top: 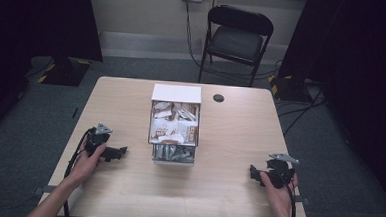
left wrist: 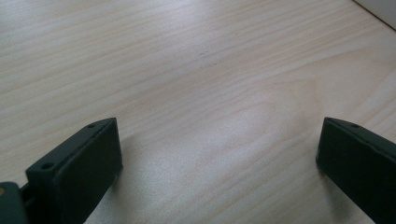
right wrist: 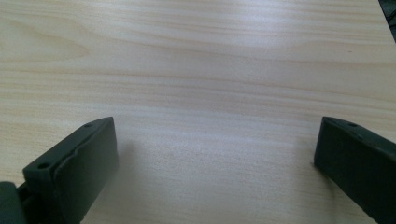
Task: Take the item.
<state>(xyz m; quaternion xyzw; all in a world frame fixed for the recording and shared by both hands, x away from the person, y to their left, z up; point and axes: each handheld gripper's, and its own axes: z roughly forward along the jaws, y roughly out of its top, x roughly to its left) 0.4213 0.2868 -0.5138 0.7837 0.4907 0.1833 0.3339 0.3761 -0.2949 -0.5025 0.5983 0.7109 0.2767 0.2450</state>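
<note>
A clear box [top: 174,127] with a white back wall stands in the middle of the light wooden table [top: 229,135], packed with several white and brown packets. My left gripper [top: 120,152] rests on the table to the box's left, held in a hand, jaws pointing toward the box. My right gripper [top: 252,172] rests near the front right of the table, jaws pointing left. In the left gripper view the left gripper [left wrist: 217,149] stands open with bare wood between its jaws. In the right gripper view the right gripper [right wrist: 215,149] is open too, nothing between its jaws.
A small dark round disc [top: 218,98] lies on the table behind the box to the right. A black folding chair [top: 237,38] stands beyond the far edge. Cables [top: 301,111] run over the grey floor at the right. Dark curtains hang on both sides.
</note>
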